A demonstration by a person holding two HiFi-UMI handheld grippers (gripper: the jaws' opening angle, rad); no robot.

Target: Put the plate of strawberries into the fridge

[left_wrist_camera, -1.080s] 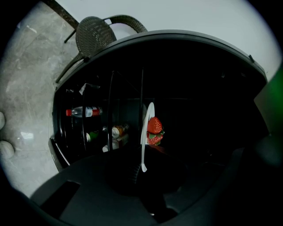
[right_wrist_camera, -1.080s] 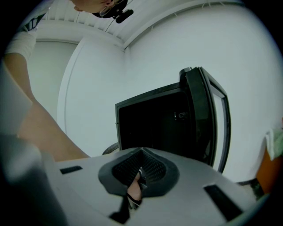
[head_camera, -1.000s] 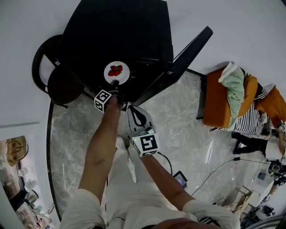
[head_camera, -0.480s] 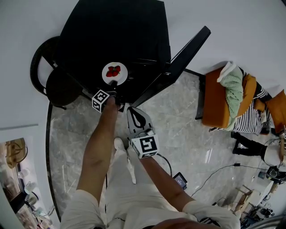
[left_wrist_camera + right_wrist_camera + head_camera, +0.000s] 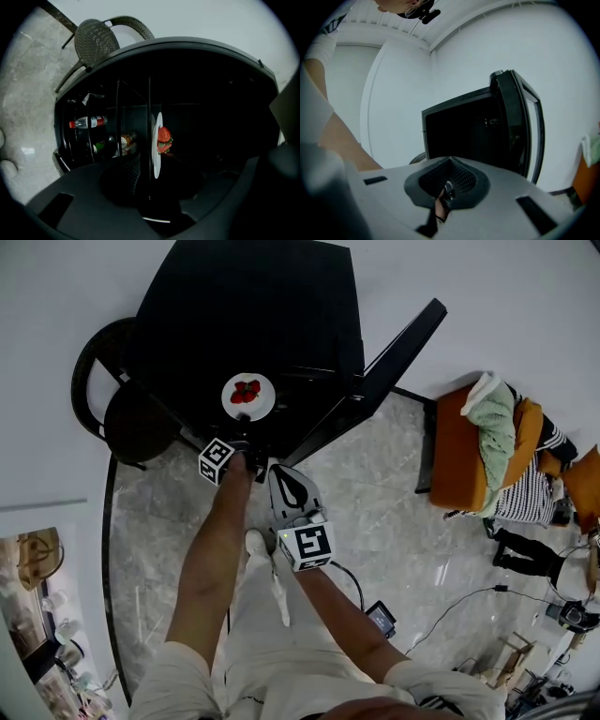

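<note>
Backing out of the fridge [image 5: 253, 306] is where trouble could start. The left claw [image 5: 242, 439] has just been opening; its jaws stand wide apart and grip nothing. The near rim of the plate [image 5: 231, 397] lies just ahead of them, and I cannot tell whether it reaches between the tips. A crooked pull could hook that rim and drag the plate and its strawberries [image 5: 246, 390] off the shelf [image 5: 149, 108] inside the fridge. The plate looks close to the fridge's front edge, so the door [image 5: 394, 348], standing wide at the fridge's right, might clip it when swung shut. The right claw [image 5: 273, 470] hangs closed and empty in front of the fridge. A chair [image 5: 127, 418] crowds the fridge's left, while the floor [image 5: 375, 502] in front gives room to retreat.
</note>
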